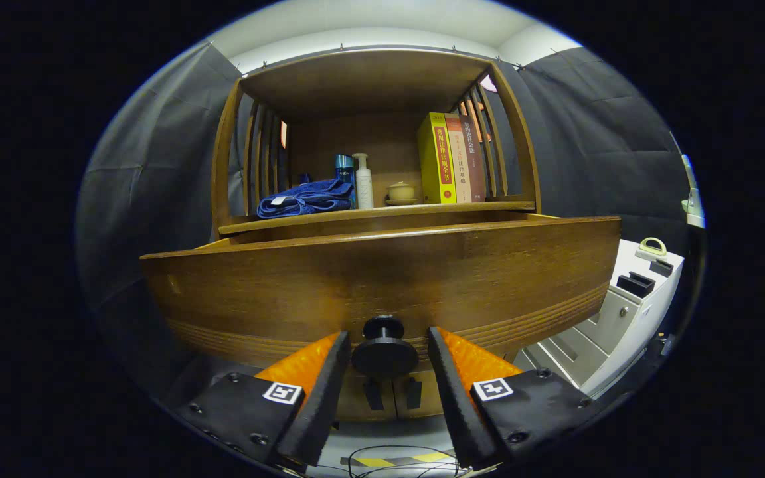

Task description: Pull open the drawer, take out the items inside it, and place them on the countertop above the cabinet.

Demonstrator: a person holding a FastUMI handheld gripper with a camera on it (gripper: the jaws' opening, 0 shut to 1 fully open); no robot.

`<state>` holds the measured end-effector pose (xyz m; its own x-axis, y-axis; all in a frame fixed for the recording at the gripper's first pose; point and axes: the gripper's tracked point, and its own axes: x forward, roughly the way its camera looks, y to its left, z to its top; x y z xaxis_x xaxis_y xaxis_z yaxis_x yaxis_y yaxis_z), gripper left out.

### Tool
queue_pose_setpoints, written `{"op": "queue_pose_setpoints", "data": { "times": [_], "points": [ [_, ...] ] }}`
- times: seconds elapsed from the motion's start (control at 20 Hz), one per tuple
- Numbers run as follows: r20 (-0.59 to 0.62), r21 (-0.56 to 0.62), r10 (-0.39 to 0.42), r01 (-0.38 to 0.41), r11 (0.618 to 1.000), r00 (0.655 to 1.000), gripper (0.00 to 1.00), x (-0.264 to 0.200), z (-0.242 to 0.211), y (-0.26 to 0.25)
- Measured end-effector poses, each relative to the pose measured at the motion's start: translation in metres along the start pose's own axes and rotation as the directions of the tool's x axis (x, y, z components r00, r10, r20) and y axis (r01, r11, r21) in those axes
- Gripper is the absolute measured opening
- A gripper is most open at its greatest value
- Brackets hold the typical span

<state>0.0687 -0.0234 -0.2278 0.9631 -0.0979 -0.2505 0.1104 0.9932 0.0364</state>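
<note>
Gripper view: tool (384, 338) straddles drawer (382, 279) knob (384, 352), untouched.

The drawer (382, 272) is a wide piece of dark brown wood with fine grooved lines along the lower part of its front panel, and it stands pulled out from the cabinet, its top edge well forward of the surface (376, 214) above it. A round black knob (384, 348) sits at the lower middle of the front panel, between the fingers of the tool (386, 345), which flank it on either side with a small gap showing on each. What lies inside the drawer is hidden behind its front panel.
</note>
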Motion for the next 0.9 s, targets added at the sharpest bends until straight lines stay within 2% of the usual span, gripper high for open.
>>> {"op": "queue_pose_setpoints", "data": {
  "times": [0.15,0.3,0.5,0.65,0.8,0.9],
  "points": [
    [0.033,-0.021,0.011,-0.010,1.000,0.999,0.88,-0.003,0.009,0.005],
    [0.107,-0.034,0.025,-0.021,0.999,0.994,0.98,-0.029,0.033,0.005],
    [0.215,-0.034,0.051,-0.044,0.998,0.975,0.97,-0.055,0.090,0.003],
    [0.261,-0.066,0.142,-0.129,0.989,0.955,0.97,-0.070,0.149,0.019],
    [0.234,-0.129,0.149,-0.122,0.984,0.961,0.97,-0.046,0.207,0.022],
    [0.136,-0.152,0.152,-0.132,0.980,0.979,0.97,-0.008,0.225,0.029]
  ]
}}
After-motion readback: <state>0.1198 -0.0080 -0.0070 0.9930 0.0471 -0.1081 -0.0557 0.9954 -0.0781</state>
